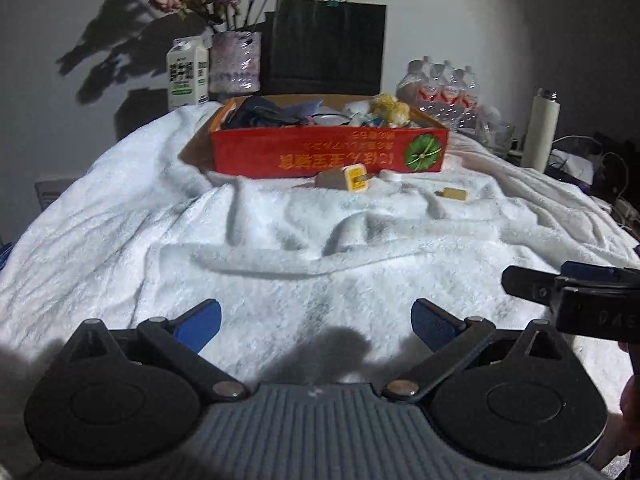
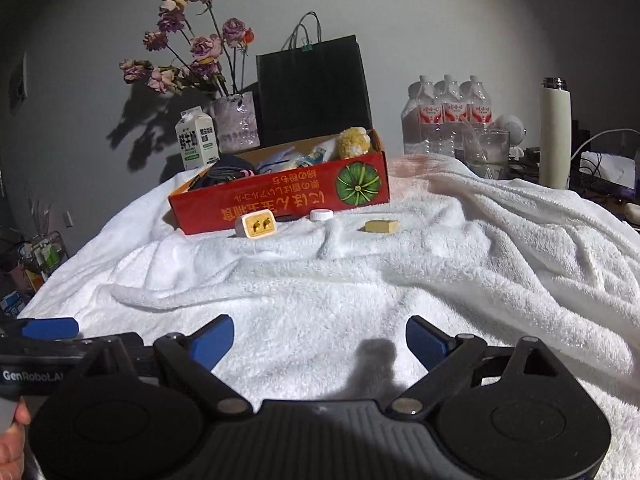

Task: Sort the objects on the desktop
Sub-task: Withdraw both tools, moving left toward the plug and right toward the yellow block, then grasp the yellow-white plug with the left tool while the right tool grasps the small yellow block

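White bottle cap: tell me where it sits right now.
In the right wrist view the white bottle cap lies on the white towel just before the red box, between the charger plug and yellow block.

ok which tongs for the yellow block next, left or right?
Right, probably. The block lies right of the charger and cap, nearer the right tongs. Left tongs sit further left. Both open, empty.

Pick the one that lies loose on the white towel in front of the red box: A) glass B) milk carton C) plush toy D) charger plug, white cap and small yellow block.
D: the charger plug, white cap and yellow block lie on the towel before the red box.
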Tool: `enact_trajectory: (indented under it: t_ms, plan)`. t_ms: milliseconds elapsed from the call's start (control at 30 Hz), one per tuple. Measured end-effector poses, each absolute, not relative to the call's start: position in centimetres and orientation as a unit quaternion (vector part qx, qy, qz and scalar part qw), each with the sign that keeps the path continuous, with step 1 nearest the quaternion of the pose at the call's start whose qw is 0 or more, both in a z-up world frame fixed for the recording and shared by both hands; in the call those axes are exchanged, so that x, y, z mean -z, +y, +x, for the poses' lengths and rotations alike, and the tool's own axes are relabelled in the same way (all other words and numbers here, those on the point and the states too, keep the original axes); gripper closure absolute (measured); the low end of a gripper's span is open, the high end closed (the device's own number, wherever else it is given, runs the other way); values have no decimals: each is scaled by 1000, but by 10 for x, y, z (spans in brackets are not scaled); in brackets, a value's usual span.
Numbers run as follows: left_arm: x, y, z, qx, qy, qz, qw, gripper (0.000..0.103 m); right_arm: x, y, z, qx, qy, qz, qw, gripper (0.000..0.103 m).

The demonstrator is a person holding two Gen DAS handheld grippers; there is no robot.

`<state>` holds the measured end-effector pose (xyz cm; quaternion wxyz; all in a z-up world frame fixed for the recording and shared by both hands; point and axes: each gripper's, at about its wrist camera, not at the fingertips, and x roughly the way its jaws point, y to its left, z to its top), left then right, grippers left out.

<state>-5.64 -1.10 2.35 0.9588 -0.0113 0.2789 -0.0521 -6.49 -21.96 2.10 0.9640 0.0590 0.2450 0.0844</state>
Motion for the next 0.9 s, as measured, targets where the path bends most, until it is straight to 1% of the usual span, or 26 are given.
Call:
enact_trajectory:
  t_ms: [167,200,233,300,400,433,567,633,733,767,800,867,900]
  plan:
    - [-42,-10,-19,75,269,-33,960,0,-35,-225,-47,-88,242,55,965,13]
    - [-45,-9,-7,78,270,-40,959,2,-38,-226,-40,-90,239,53,965,13]
    - [-48,-7,7,79,270,-43,959,4,-41,-227,-32,-90,241,48,965,17]
    - [-55,-5,35,79,265,-43,960,13,-46,-230,-11,-86,247,41,964,24]
    - [-59,-3,78,98,263,-47,959,19,-50,-236,24,-82,258,47,962,28]
    - [-59,-3,92,106,263,-48,958,19,-50,-238,37,-81,261,50,961,31]
    - [-46,-13,134,147,277,-16,949,19,-44,-244,81,-71,283,53,955,33]
    - [-36,-13,149,165,288,-23,943,20,-40,-245,96,-66,292,59,952,40]
    - [-25,-8,167,174,308,-43,934,32,-31,-242,115,-59,308,64,947,45]
    - [-21,-6,172,179,314,-50,931,39,-28,-240,121,-54,314,60,946,45]
    - [-19,-3,175,195,317,-62,926,44,-25,-239,125,-50,318,60,945,47]
    - [-15,-1,178,213,324,-76,919,46,-20,-239,133,-50,322,68,943,50]
    - [-13,-2,179,216,324,-76,918,46,-18,-237,137,-48,324,70,942,54]
